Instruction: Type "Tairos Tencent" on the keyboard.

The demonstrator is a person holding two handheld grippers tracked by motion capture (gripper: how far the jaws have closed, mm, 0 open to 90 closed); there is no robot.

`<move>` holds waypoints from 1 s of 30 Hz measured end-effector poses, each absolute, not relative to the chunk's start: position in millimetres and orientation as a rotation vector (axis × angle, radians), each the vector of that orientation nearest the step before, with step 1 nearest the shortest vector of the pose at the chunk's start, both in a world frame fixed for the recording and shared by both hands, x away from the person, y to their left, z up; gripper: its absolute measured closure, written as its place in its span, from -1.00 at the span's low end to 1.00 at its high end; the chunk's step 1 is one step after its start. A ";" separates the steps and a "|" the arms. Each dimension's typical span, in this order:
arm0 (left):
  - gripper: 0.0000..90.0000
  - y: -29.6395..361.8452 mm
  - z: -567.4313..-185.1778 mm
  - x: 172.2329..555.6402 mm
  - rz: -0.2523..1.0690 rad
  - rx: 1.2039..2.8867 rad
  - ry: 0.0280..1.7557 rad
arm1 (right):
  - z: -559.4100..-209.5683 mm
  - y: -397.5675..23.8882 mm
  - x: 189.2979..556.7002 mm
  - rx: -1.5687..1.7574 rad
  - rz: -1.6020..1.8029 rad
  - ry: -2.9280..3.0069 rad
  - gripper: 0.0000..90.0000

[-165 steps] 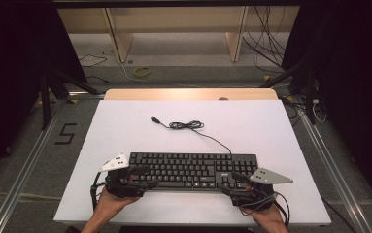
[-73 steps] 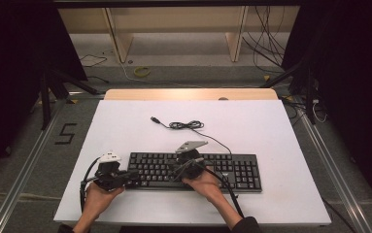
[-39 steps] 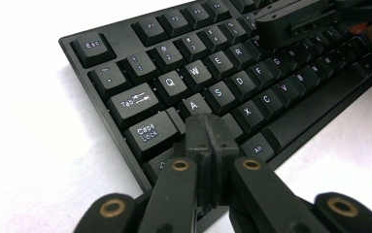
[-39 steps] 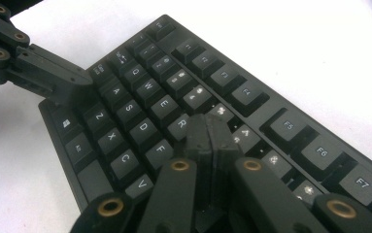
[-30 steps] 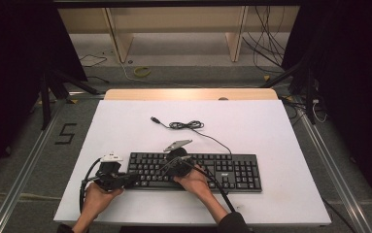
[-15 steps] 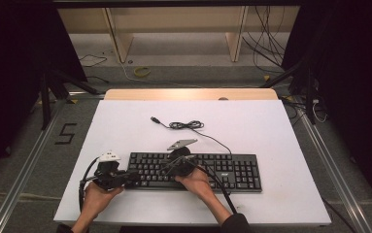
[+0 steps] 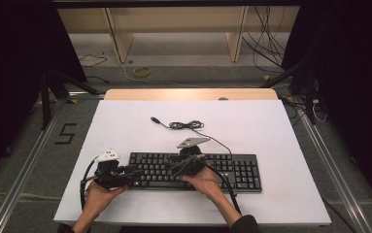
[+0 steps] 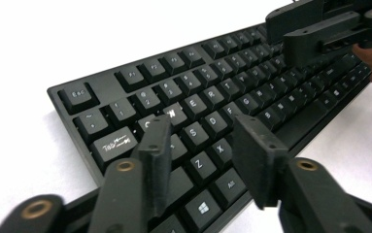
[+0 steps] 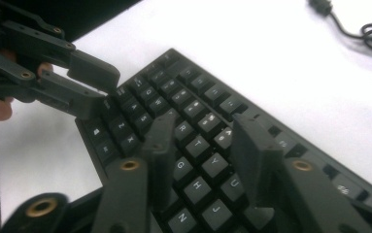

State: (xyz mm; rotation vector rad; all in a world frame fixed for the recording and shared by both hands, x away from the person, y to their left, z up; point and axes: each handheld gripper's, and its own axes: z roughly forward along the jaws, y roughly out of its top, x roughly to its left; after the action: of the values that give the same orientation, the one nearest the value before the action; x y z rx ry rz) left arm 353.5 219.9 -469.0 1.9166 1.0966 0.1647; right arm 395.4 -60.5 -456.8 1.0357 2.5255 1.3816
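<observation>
Both grippers hover over the black keyboard (image 7: 195,171), which lies flat near the front edge of the white counter (image 7: 271,126), its cable (image 7: 186,125) coiled loosely behind it. Your left gripper (image 8: 200,160) sits over the left end of the keyboard, around the letter keys beside Tab, and its jaws have just been opening to a middling gap with nothing between them; your right gripper (image 9: 200,155) hangs over the middle letter rows, and its jaws have likewise just been opening, nothing held. The work looks like pressing keys, so judge each stroke by a single pad tip: with the jaws apart, one pad could catch a neighbouring key, so tilt the gripper until only one tip comes down squarely on the chosen cap. Press straight down and gently. Keep the two grippers apart where they near each other over the left-hand keys.
</observation>
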 end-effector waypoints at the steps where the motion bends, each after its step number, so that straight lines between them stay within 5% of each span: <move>1: 0.23 219.7 -468.5 354.1 0.162 1.902 1.089 | -455.6 -62.5 395.3 1.036 1.380 2.521 0.28; 22: -0.12 219.6 -470.3 360.9 0.194 1.850 1.066 | -448.7 -81.5 394.1 1.041 1.359 2.504 -0.17; 30: 0.14 217.4 -472.3 361.9 0.194 1.875 1.061 | -448.2 -92.1 395.3 1.051 1.359 2.491 -0.13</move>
State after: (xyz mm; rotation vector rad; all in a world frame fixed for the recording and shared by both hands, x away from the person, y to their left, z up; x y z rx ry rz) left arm 361.9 217.4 -472.3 1.8753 1.0612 0.1938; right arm 395.3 -92.1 -448.2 1.0514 2.4912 1.3586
